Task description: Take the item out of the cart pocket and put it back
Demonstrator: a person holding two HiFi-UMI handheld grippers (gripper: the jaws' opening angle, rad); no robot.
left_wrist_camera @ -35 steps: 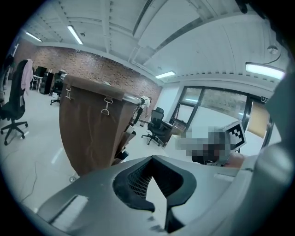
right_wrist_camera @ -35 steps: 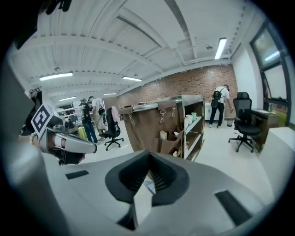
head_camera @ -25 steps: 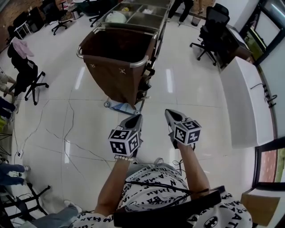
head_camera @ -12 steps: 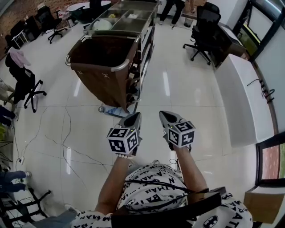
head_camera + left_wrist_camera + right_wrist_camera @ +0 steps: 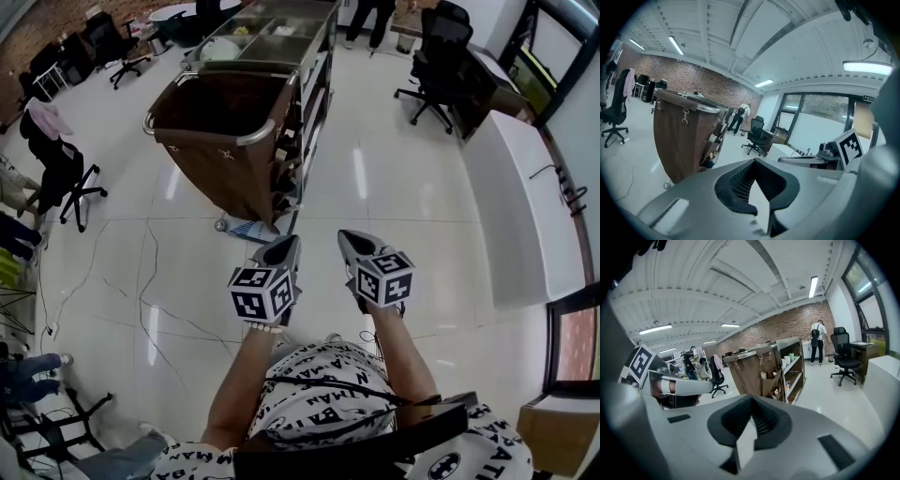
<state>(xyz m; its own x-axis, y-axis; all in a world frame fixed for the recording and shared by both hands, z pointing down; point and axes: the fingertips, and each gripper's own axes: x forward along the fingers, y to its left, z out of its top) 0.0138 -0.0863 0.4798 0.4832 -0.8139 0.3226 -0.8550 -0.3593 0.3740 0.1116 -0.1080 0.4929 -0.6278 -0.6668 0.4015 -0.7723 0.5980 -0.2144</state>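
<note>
Now the left gripper (image 5: 285, 247) and the right gripper (image 5: 349, 240) hang side by side just ahead of the person's chest. Both are clenched with nothing between the jaws. They sit almost where they sat a second ago. The cart (image 5: 220, 169) has drifted a little left and up in the head view over that second, and it has hardly shifted in the last half of it. I read that as the person having adjusted their stance and settled well back from the cart, with no reach toward it under way.

Empty grippers this far off would fit the moment before an item is fetched, and equally the moment after it has gone back in.

Under the grippers lies a glossy white tiled floor (image 5: 394, 187). Thin cables (image 5: 141, 272) trail across it on the left.

Beyond stands the cart, with its brown bag in front and shelves behind. On its side hang brown pockets (image 5: 769, 380), and pale packets (image 5: 763, 374) stick up out of them. Which packet is the task's I cannot tell.

To the right a white worktop (image 5: 525, 206) runs along the window side. Black office chairs (image 5: 441, 56) stand past it, and another chair with a pink garment (image 5: 52, 141) stands at the left.

Farthest off, a person (image 5: 817, 341) stands before a brick wall (image 5: 787, 326).
</note>
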